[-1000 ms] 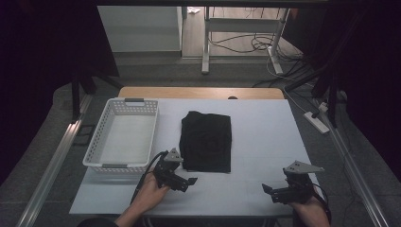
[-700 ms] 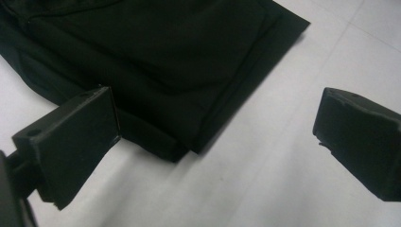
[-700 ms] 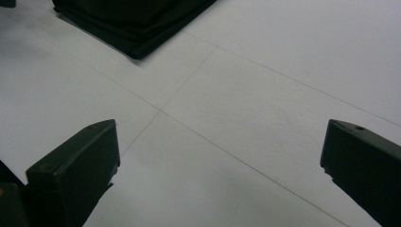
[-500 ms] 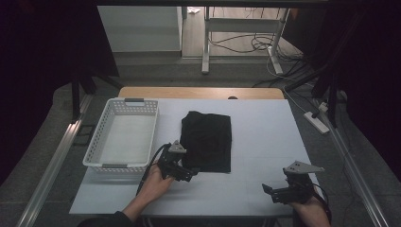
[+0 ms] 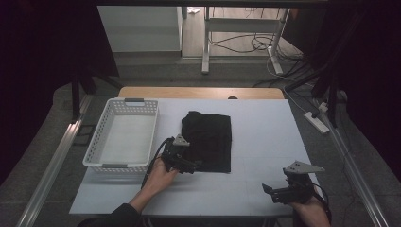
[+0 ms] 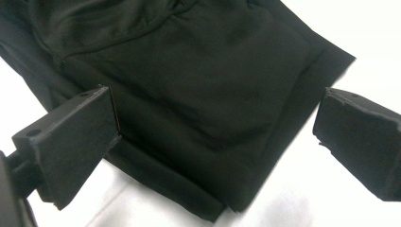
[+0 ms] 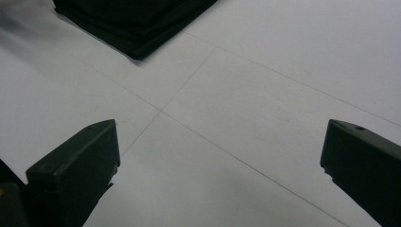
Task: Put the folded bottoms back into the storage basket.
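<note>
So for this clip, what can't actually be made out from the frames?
- Black folded garment: its type is unreadable; too dark in the high view, cropped by the top edge in the left gripper view.
- Left gripper: the jaw tips merge with the dark cloth in the high view.
- White basket: any contents are too washed out to judge.

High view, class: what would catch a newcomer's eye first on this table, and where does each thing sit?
A folded black cloth lies at the middle of the white table, with a white basket to its left. The left gripper is at the cloth's near left corner, jaws wide apart. The right gripper sits open at the near right edge.
</note>
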A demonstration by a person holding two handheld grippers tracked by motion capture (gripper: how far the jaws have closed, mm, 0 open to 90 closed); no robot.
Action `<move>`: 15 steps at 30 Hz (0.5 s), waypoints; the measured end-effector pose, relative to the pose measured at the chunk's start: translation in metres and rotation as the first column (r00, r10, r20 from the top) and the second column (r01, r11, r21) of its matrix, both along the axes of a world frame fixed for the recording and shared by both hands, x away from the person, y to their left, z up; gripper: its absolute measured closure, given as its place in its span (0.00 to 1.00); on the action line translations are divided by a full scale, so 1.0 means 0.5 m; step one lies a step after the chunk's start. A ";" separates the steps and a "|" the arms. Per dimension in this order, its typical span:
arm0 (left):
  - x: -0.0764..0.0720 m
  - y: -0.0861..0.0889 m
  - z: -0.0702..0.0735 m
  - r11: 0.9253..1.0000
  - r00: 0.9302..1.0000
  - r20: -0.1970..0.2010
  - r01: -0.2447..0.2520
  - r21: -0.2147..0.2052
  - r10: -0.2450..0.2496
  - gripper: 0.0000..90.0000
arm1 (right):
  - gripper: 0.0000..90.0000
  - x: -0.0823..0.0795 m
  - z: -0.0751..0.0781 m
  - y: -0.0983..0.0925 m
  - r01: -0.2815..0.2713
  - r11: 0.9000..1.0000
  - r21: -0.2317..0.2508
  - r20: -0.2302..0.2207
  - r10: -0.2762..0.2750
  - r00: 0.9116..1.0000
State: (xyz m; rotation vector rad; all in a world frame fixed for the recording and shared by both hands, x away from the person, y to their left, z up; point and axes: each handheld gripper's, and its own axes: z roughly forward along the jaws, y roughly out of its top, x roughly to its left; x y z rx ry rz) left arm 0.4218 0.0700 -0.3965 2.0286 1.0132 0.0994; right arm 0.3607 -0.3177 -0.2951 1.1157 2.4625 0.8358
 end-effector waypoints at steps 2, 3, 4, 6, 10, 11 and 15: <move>0.009 -0.002 -0.001 1.000 1.000 0.000 -0.010 0.005 0.010 0.01 | 0.00 0.000 0.000 0.000 0.000 1.000 0.001 0.000 0.000 1.000; 0.011 -0.003 -0.001 1.000 1.000 0.004 -0.013 0.003 0.013 0.01 | 0.00 0.000 0.000 0.000 -0.001 1.000 0.001 -0.001 0.001 1.000; 0.011 -0.003 -0.001 1.000 1.000 0.004 -0.013 0.003 0.013 0.01 | 0.00 0.000 0.000 0.000 -0.001 1.000 0.001 -0.001 0.001 1.000; 0.019 -0.003 0.000 1.000 1.000 0.006 -0.015 0.000 0.015 0.00 | 0.00 0.000 0.000 0.000 0.000 1.000 0.001 0.000 0.000 1.000; 0.028 -0.004 0.000 1.000 1.000 0.010 -0.010 0.007 0.009 0.00 | 0.00 0.000 0.000 0.000 -0.001 1.000 0.001 -0.001 0.001 1.000; 0.034 -0.005 0.000 1.000 1.000 0.007 -0.014 0.008 0.014 0.00 | 0.00 0.000 0.000 0.000 -0.001 1.000 0.001 -0.001 0.001 1.000; 0.047 -0.007 -0.002 1.000 1.000 0.005 -0.016 0.007 0.016 0.00 | 0.00 0.000 0.000 0.000 -0.001 1.000 0.002 -0.001 0.001 1.000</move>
